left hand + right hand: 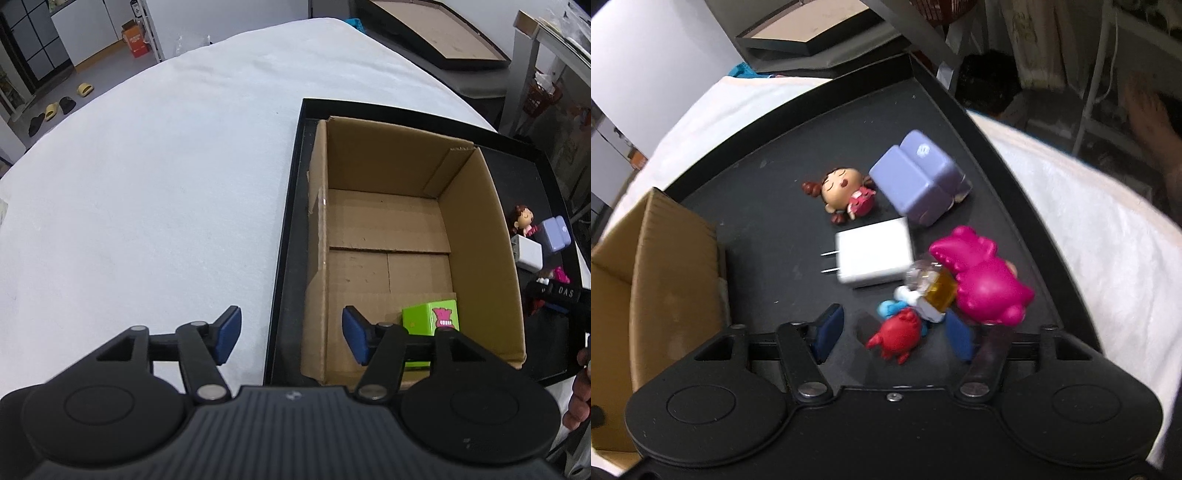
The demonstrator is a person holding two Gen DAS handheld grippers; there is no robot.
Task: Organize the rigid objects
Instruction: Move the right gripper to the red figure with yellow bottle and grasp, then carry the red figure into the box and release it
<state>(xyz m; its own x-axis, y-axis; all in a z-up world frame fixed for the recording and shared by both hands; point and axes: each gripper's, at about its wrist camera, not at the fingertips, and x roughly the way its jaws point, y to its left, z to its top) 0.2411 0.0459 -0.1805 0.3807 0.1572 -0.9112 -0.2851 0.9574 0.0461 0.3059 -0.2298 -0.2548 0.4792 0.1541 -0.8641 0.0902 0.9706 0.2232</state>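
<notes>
White-clothed table (pixel 147 184), black tray (pixel 291 206) holding cardboard box (pixel 480 229), green cube (pixel 430 317) inside, left tool (pixel 291 336) open, right tool (pixel 894 332) straddling red crab (pixel 897 332), apart.

The bright green printed cube (pixel 430 319) sits partly hidden behind the left gripper's (pixel 291 336) finger. The right wrist view is motion-blurred; the small red crab-like toy's (pixel 899 334) details are unclear.

White tablecloth (pixel 147 166); beyond its far-left edge: orange box (pixel 135 38), yellow slippers (pixel 85 89), blk slippers (pixel 67 104) nearby.
</notes>
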